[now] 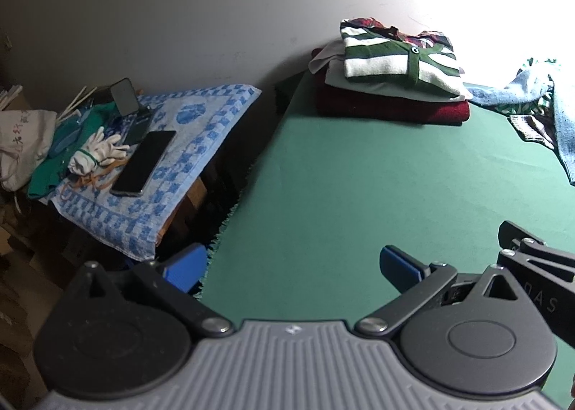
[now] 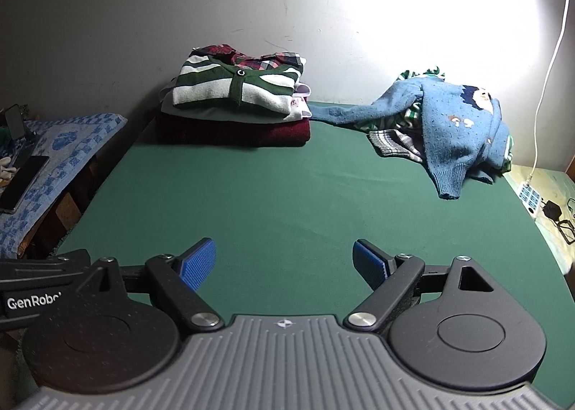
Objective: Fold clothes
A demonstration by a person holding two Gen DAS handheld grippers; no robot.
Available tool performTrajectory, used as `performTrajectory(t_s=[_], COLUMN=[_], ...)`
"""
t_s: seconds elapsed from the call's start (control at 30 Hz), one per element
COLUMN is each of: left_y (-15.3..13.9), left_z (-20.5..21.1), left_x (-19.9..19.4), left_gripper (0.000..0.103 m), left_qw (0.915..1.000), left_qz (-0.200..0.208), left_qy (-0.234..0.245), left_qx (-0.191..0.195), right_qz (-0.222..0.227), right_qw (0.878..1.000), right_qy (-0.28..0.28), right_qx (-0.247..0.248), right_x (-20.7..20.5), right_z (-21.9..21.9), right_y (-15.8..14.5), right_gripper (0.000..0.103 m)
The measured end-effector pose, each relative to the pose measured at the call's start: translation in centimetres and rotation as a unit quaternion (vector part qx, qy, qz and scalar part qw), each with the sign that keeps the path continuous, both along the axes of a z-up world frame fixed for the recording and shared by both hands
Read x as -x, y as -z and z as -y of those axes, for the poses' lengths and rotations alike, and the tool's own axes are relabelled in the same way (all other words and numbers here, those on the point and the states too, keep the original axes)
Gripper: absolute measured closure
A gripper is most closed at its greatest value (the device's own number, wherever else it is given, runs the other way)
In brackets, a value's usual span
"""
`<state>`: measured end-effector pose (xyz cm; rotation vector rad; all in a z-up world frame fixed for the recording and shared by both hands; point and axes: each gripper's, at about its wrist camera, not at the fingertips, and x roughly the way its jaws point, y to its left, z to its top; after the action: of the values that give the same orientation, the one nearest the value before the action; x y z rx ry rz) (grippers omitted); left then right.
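A folded stack (image 2: 233,104) sits at the table's (image 2: 287,201) far-left corner, a crumpled heap (image 2: 449,129) far-right; both grippers (image 1: 291,266) (image 2: 284,262) spread, empty

You have in front of you a table with a green cloth (image 2: 287,194); at its far edge, against the wall, a folded stack (image 2: 237,104) rests on it, dark red at the bottom and green-and-white striped on top; at the far right a loose pile (image 2: 449,129) lies on the cloth, with a light blue sweater over it; one sleeve of the sweater reaches toward the stack; the middle and near part of the cloth carry nothing.
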<state>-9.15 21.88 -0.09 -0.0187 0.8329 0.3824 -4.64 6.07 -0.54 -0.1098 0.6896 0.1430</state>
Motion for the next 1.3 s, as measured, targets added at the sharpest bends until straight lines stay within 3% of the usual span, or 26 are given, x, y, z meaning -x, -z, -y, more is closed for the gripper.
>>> performTrajectory(t_s=[0.2,0.3,0.5,0.83,1.3], left_y=[-2.2,-2.7,-2.6,-2.4,-1.6], left_z=[0.1,0.7,1.2,1.4,0.3], left_x=[-0.1,-0.2,-0.6,-1.3,-2.2], left_gripper=[0.000,0.000,0.000,0.000,0.000], left_qw=[0.9999,0.9998,0.9997,0.9995,0.9999], left_qz=[0.013,0.017,0.010,0.017,0.012], left_qy=[0.003,0.006,0.020,0.027,0.011], left_qx=[-0.004,-0.013,-0.007,-0.003,0.003], right_qz=[-0.004,0.010,-0.004,-0.002,0.002], right_qw=[0.998,0.999,0.997,0.998,0.998], right_qy=[0.012,0.013,0.019,0.023,0.036], right_qx=[-0.058,-0.052,-0.068,-0.055,-0.048], right_x=[-1.3,-1.3,-1.4,-2.1,-2.8], right_z=[1.0,0.7,1.2,1.2,1.7], right_y=[-2.9,-3.7,-3.3,-2.8,-1.6], right_gripper=[0.017,0.017,0.017,0.017,0.017])
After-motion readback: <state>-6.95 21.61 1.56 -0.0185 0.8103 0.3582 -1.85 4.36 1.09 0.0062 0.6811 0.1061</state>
